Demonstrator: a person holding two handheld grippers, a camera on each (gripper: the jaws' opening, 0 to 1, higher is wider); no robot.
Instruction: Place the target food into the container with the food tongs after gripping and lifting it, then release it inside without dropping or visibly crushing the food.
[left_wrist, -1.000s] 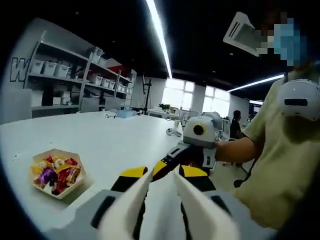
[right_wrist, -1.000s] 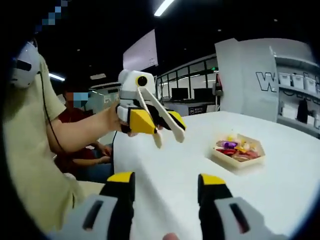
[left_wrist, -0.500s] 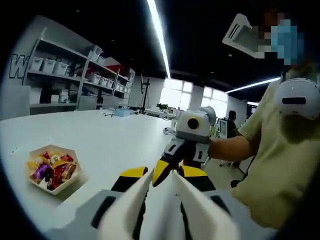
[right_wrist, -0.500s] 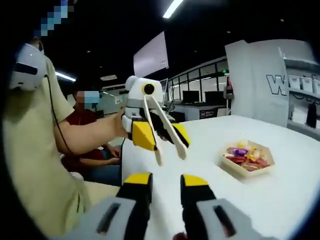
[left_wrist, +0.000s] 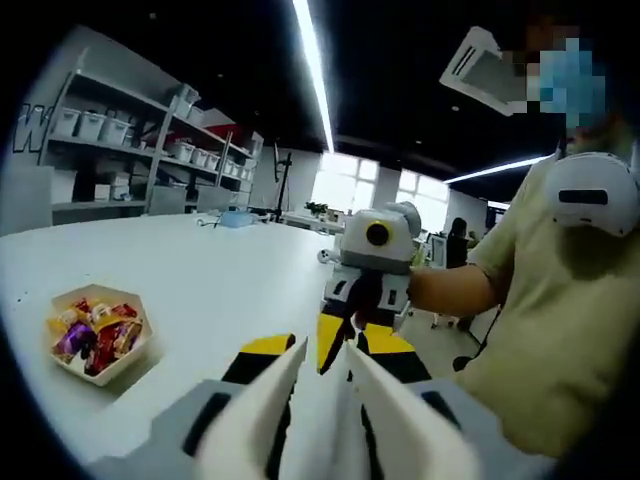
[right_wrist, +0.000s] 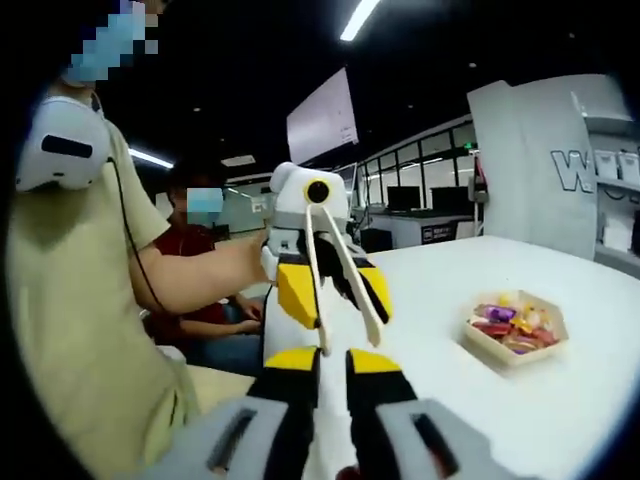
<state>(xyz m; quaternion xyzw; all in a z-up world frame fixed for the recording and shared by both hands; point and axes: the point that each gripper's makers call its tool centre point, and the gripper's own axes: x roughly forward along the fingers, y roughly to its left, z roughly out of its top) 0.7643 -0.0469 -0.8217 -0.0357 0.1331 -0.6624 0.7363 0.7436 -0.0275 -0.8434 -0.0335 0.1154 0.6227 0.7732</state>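
Observation:
A pale hexagonal paper tray of wrapped candies sits on the white table. My left gripper carries white food tongs on its jaws, and the tong arms stand apart with nothing between them. It hangs in the air well to the right of the tray. In the right gripper view the left gripper faces me, tongs pointing down. My right gripper has its yellow-tipped jaws drawn close together, holding nothing. The right gripper points at the left one, partly hidden behind the tongs.
The white table runs far back. Shelves with white bins line the left wall. The person holding both grippers wears a pale yellow shirt. Another seated person in red is behind the table edge.
My right gripper's jaws have gone from wide apart to nearly together. Both grippers have drifted closer and more head-on. The tongs' gap has stayed the same.

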